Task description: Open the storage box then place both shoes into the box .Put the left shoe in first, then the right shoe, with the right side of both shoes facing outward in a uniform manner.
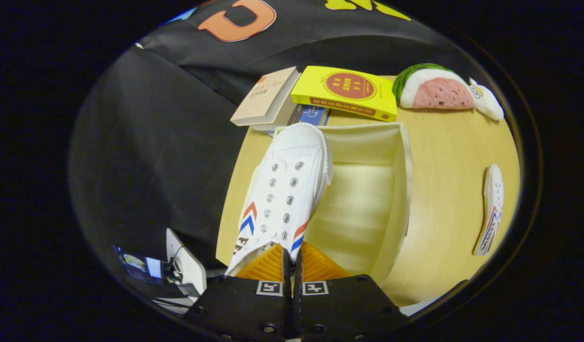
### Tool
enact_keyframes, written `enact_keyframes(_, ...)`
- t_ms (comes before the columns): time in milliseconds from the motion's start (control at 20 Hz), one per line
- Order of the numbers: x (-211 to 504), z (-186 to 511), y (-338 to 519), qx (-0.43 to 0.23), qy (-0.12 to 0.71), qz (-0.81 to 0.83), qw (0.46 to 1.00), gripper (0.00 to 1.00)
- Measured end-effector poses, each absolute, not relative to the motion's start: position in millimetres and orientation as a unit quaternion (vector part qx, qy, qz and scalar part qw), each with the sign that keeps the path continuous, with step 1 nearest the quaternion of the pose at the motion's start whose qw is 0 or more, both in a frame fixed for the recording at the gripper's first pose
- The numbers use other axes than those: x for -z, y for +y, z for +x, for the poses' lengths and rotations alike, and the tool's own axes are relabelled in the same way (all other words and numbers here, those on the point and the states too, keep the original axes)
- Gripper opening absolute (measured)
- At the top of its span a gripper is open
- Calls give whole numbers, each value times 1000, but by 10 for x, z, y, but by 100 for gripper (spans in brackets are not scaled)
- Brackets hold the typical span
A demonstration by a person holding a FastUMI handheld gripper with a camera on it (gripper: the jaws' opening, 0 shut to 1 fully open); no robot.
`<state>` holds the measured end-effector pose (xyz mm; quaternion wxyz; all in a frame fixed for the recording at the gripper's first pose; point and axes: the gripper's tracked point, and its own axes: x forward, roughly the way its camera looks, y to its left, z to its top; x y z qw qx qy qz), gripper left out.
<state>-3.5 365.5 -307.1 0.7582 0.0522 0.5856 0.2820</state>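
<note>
Both gripper [292, 259] fingers seemingly pinch white shoe [284, 190].

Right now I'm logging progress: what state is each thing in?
Gripper: shut on held shoe.
Held shoe: lifted, toe forward over box's left edge.
Storage box: open, nothing inside.
Second shoe: on table right of box.
Books: stacked beyond box.

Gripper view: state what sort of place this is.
Probably a staged recording booth, not a home: a round wooden table against black cloth, with household props on it: books, a watermelon plush and an open storage box.
</note>
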Motion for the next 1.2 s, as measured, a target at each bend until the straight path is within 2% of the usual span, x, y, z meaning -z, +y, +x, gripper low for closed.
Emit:
enact_keyframes(200,3240,29,3732,-256,616,86,740,0)
enact_keyframes(400,3397,161,3735,-222,618,85,749,0)
enact_keyframes(550,3559,120,3806,-225,624,70,745,0)
enact_keyframes(700,3787,51,3825,-198,650,70,730,0)
enact_keyframes(800,3867,18,3825,-191,663,78,720,3)
enact_keyframes(900,3859,42,3854,-211,661,82,715,8)
enact_keyframes(1050,3706,14,3922,-239,660,89,706,21)
enact_keyframes(1200,3519,-87,3834,-254,669,63,695,56)
